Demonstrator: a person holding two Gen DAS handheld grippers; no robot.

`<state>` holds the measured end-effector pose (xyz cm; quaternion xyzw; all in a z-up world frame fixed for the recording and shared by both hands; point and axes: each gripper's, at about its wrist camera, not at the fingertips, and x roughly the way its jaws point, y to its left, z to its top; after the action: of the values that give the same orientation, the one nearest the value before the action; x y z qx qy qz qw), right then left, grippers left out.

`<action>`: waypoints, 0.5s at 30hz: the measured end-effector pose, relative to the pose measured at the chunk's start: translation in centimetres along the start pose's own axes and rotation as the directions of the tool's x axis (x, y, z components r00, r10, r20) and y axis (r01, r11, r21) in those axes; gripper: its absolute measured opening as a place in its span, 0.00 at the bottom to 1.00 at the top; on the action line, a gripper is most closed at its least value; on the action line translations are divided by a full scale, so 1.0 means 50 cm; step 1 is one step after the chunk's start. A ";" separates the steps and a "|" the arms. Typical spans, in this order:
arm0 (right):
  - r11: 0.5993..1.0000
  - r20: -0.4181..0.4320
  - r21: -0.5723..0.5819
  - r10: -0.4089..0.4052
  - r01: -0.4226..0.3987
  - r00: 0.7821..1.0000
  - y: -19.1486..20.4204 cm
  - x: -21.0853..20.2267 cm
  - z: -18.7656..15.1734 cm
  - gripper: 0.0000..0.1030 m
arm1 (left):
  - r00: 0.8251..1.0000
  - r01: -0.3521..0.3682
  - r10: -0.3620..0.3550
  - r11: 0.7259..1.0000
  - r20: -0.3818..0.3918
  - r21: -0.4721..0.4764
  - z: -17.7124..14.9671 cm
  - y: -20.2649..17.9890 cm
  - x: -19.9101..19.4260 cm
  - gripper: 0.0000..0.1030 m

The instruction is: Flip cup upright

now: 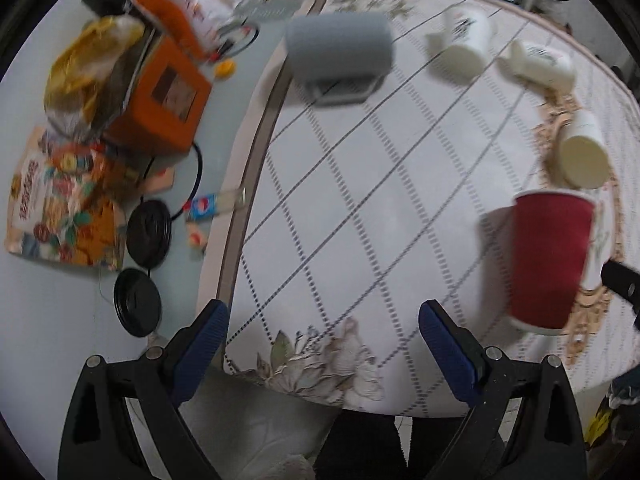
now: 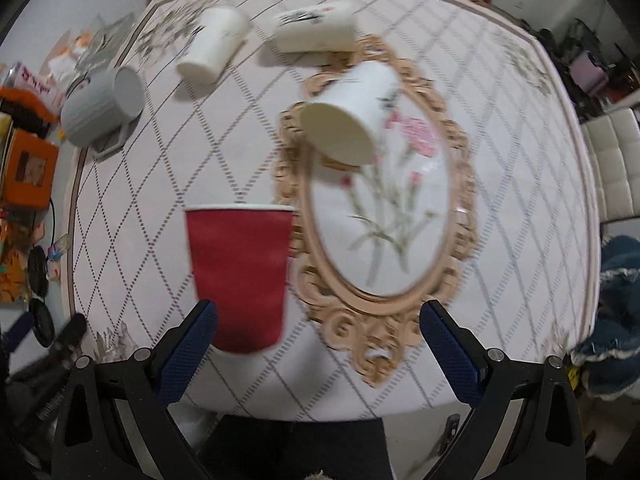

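Note:
A red paper cup (image 2: 240,276) stands upright on the patterned tablecloth, also in the left wrist view (image 1: 550,258). Three white paper cups lie on their sides: one (image 2: 352,114) on the ornate oval print, two further back (image 2: 214,42) (image 2: 316,28). A grey mug (image 2: 102,106) lies on its side at the left, also in the left wrist view (image 1: 340,46). My right gripper (image 2: 320,320) is open and empty, its left finger just in front of the red cup. My left gripper (image 1: 322,320) is open and empty above the table's near edge.
Left of the cloth lie an orange box (image 1: 164,96), snack bags (image 1: 60,208), black lids (image 1: 138,300) and a cable. A white chair (image 2: 616,164) stands at the right. The table's front edge (image 1: 320,398) is just under the left gripper.

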<state>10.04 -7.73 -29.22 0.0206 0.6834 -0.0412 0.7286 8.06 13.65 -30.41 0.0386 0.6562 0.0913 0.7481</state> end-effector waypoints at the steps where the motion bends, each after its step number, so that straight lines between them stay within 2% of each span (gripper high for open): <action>1: 1.000 -0.006 -0.006 0.006 -0.006 1.000 0.010 0.006 0.005 0.97 | 1.000 -0.003 0.003 1.000 -0.011 -0.006 -0.003 0.005 0.012 0.95; 5: 0.999 -0.033 -0.034 0.018 -0.019 0.999 0.052 0.042 0.026 0.96 | 0.999 -0.012 0.011 1.000 -0.044 -0.025 -0.009 0.016 0.044 0.95; 8: 0.999 -0.066 -0.045 0.027 -0.030 0.997 0.073 0.075 0.032 0.90 | 0.998 -0.010 0.008 0.999 -0.064 -0.036 -0.010 0.019 0.061 0.95; 12: 0.996 -0.115 -0.036 0.074 -0.078 0.991 0.083 0.112 0.037 0.74 | 0.997 -0.007 0.004 0.999 -0.081 -0.043 -0.007 0.019 0.074 0.95; 15: 0.996 -0.102 -0.029 0.086 -0.089 0.991 0.081 0.111 0.035 0.73 | 0.996 0.002 -0.006 0.999 -0.089 -0.044 -0.005 0.019 0.078 0.95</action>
<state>12.50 -4.03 -34.75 0.0403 0.7184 0.0033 0.6945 8.21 15.27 -34.09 0.0168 0.6867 0.1057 0.7191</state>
